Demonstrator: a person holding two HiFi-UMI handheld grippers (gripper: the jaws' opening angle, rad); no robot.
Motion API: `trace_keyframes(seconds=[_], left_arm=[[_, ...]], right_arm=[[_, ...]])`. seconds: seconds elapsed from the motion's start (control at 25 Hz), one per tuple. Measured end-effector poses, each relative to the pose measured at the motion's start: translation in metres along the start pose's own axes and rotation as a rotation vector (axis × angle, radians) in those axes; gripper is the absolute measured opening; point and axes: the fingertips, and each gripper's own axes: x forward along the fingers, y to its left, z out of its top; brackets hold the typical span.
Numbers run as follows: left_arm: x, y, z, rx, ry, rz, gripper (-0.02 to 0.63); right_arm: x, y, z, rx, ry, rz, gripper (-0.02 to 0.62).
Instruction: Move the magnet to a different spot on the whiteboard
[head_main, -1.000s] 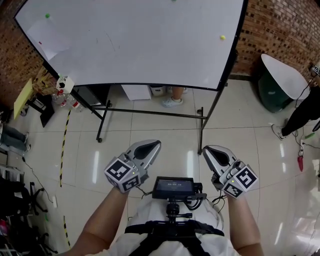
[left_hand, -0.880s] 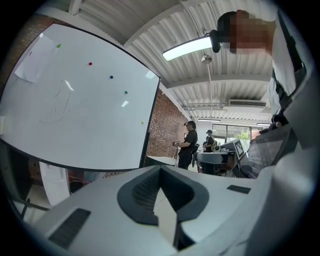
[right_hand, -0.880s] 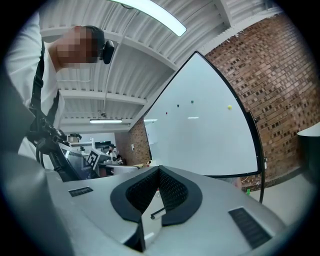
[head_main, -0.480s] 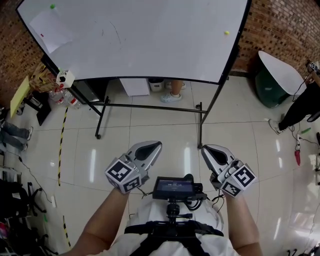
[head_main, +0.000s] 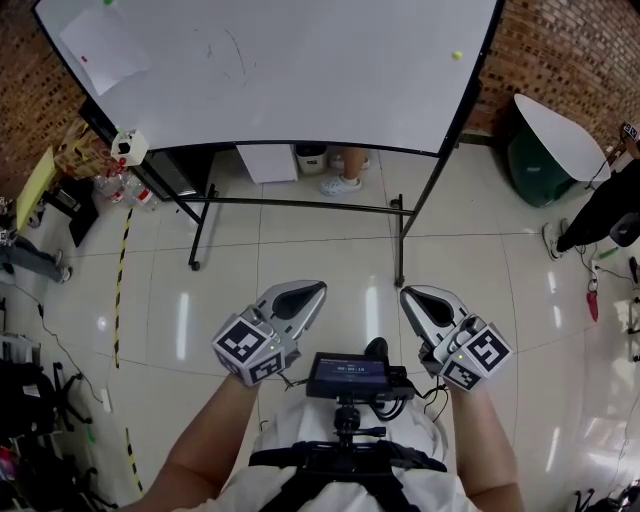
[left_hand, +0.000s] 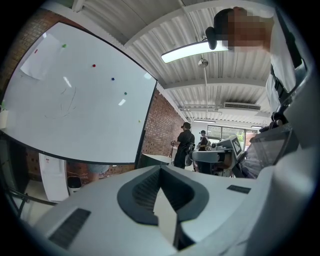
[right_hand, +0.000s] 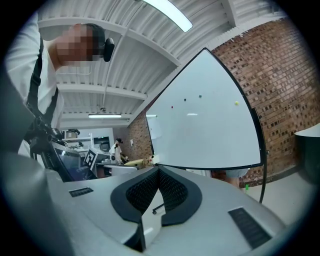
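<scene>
With both grippers held low and near over a pale, glossy tiled floor (head_main: 300, 250), the whiteboard (head_main: 300, 80) stands at the far side on a black frame (head_main: 300, 205), in front of a brick wall (head_main: 570, 50). The left gripper (head_main: 312, 290) has its claw pressed together with nothing in it. The right gripper (head_main: 410, 297) is the same, its pads meeting on empty air.

A yellow-green magnet (head_main: 457, 55) sits near the board's upper right edge, well apart from both grippers. A green magnet (head_main: 107, 2) sits at the far left top, just above a sheet of paper (head_main: 105, 45) stuck to the board. The left gripper view also shows a red magnet (left_hand: 93, 65) and a blue magnet (left_hand: 112, 78) across the middle.

Yellow-and-black tape (head_main: 120, 290) runs along the floor at left. A white round tabletop (head_main: 555, 135) stands at right, and a person in black (head_main: 600, 215) is near it. A pair of shoes (head_main: 342, 184) shows behind the board's lower edge.

Under the board are a white box (head_main: 270, 162) and a small bin (head_main: 312, 158); their contents cannot be seen. Clear bottles (head_main: 118, 190) cluster by the left leg.

Faint pen strokes (head_main: 225, 50) on the board spell nothing readable. Text on the small screen (head_main: 347, 375) at the wearer's chest is too small to read.
</scene>
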Motion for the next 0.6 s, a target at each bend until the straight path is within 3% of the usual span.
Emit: trace_keyframes(seconds=[0.6], left_arm=[[-0.014,-0.02,0.0,0.018,-0.003,-0.035,0.029]], right_arm=[[-0.014,0.023,0.003,-0.016,-0.009,-0.017,0.017]])
